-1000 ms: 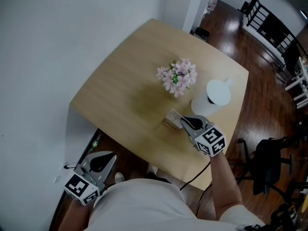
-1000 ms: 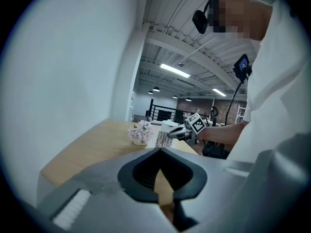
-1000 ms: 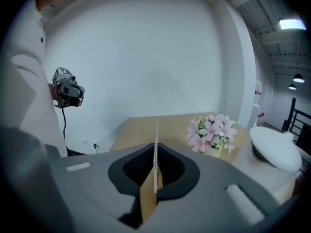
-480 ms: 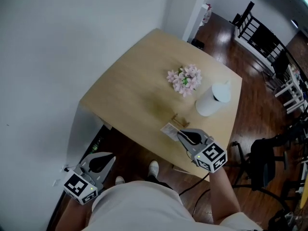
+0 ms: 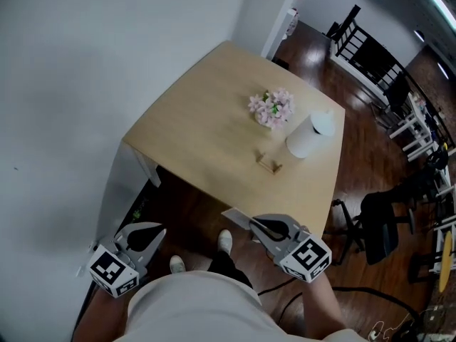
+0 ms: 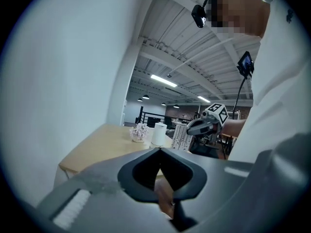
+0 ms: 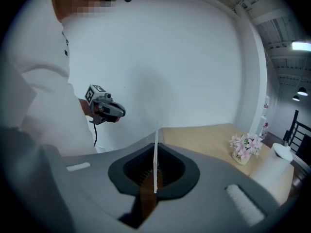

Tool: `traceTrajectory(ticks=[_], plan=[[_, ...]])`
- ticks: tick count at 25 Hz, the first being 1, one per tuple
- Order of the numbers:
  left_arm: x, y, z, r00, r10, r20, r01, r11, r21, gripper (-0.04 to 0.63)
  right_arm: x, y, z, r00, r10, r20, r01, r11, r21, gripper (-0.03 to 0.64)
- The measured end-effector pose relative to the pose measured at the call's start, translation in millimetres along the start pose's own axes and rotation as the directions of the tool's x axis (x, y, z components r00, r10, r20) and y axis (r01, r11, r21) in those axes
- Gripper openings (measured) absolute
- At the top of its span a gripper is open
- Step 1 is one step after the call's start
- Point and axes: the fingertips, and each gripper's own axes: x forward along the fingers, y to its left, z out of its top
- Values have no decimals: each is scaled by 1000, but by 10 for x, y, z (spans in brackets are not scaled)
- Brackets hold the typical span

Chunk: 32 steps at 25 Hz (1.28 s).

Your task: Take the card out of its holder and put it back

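The card (image 5: 236, 218), a thin white rectangle, is out of its holder and off the table, in the air over the floor just short of the table's near edge. It is pinched at one end by the right gripper (image 5: 254, 224), whose jaws are closed on it. In the right gripper view the card (image 7: 156, 152) stands edge-on as a narrow white strip between the two grey jaws. The holder (image 5: 268, 164), a single small wooden stand, sits bare on the table (image 5: 199, 130) near its front edge, well apart from the card, with open tabletop on the side facing the gripper. Behind the holder stand one bunch of pale pink flowers (image 5: 271, 107) and one white cylinder (image 5: 308, 135), close together; the cylinder is the nearer to the holder. The tabletop is light, smooth wood with rounded corners, and its far side meets a plain white wall (image 5: 85, 63). The left gripper (image 5: 155, 229) hangs low at the person's left side, away from the table, its jaws together with nothing between them. Each of the two grippers is grey and carries one marker cube. Two pale shoes (image 5: 225, 241) show below on the dark, glossy wooden floor (image 5: 356, 127), and a black chair (image 5: 377, 223) stands off the table's right side.
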Motion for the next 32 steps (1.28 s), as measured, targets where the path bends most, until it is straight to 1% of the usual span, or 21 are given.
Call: traceTrajectory(ticks=[3, 6, 11, 14, 21, 32], plan=[[-102, -4, -113, 1000, -18, -22, 18, 1000, 5, 2, 8, 259, 3, 1000, 2, -1, -2, 1000, 16, 20], [-142, 16, -189, 999, -24, -39, 24, 1000, 3, 2, 2, 365, -15, 1000, -10, -5, 10, 1000, 24, 21], [-105, -30, -142, 998, -56, -9, 56, 998, -12, 2, -51, 302, -49, 999, -39, -14, 40, 999, 30, 21], [-43, -46, -102, 998, -60, -1, 60, 998, -15, 2, -100, 192, -42, 998, -53, -16, 54, 998, 25, 21], [266, -38, 34, 999, -35, 11, 35, 999, -24, 2, -203, -360, -90, 998, -60, -7, 60, 998, 12, 21], [1031, 16, 318, 999, 47, 17, -46, 998, -42, 2, -256, -1716, -262, 998, -64, -5, 64, 998, -5, 21]])
